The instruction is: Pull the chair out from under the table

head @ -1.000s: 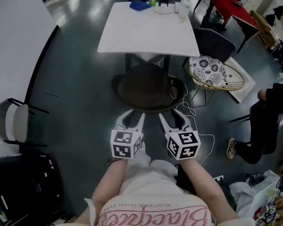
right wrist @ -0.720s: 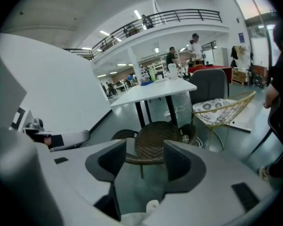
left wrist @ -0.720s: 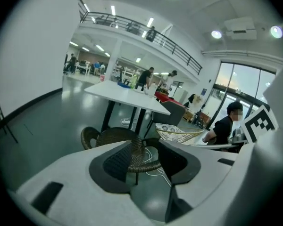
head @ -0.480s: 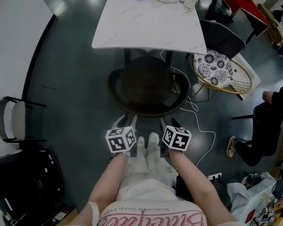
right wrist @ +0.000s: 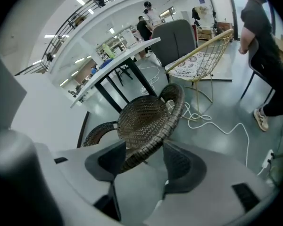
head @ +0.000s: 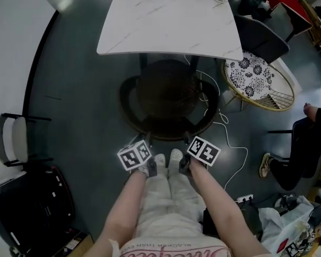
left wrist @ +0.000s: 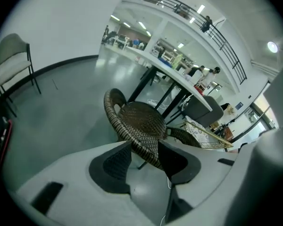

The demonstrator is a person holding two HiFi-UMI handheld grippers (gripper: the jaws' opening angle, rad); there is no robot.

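The wicker chair (head: 168,98) is tucked partly under the white table (head: 166,25). Its back rim (head: 166,136) is straddled by the left gripper (left wrist: 146,147) and the right gripper (right wrist: 145,149). Both pairs of jaws have just been opening and are spread. The rim seems not to be pinched.

Left forearm (head: 127,199) and right forearm (head: 213,194) stretched forward side by side, left gripper (left wrist: 144,159) and right gripper (right wrist: 142,161) tilted steeply down, both pairs of jaws just opened wider, chair rim (left wrist: 110,114) between each pair, not clamped.
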